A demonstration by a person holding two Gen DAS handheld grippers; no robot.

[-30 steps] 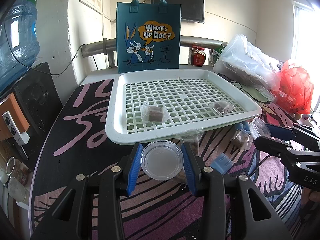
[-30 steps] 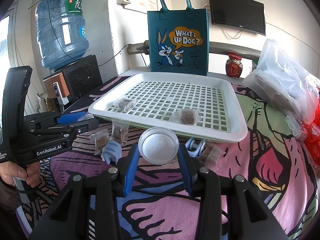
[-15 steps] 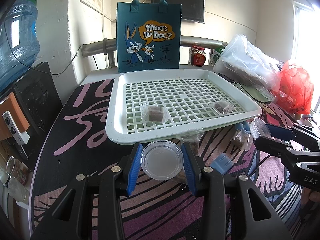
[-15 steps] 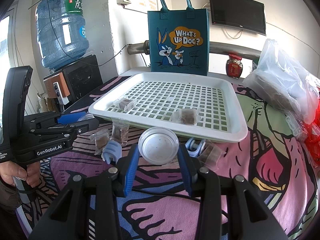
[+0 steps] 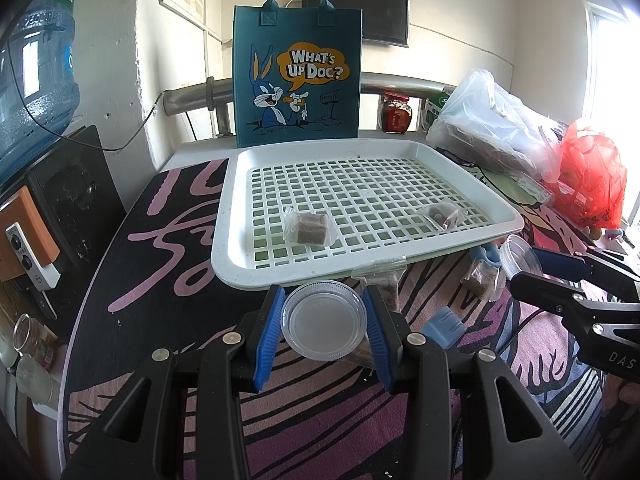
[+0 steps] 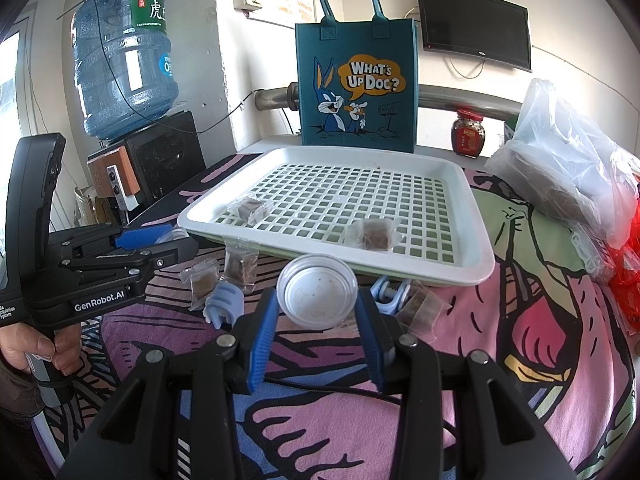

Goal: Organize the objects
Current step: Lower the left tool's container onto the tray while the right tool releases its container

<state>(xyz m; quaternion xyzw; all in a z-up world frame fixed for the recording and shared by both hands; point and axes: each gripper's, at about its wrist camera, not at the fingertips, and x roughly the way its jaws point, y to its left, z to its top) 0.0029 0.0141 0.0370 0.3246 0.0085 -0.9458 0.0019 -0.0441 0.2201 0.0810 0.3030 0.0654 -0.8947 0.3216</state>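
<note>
Tools (image 5: 324,326) (image 6: 318,312) motionless as before — clear lids (image 5: 325,320) (image 6: 317,298) still clamped

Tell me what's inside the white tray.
Two clear-wrapped brown cubes lie on the white tray's grid: one packet front-left, another packet at the right. The rest shows bare grid. Nothing blocks the view inside.

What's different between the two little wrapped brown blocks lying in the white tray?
In the left wrist view, the left packet holds a squarer, redder-brown block; the right packet holds a darker, lumpier one. The left packet sits near the white tray's front middle; the right packet lies beside its right rim. The left one looks bigger, though it is nearer the camera. Both are in clear wrappers, flat on the grid.
</note>
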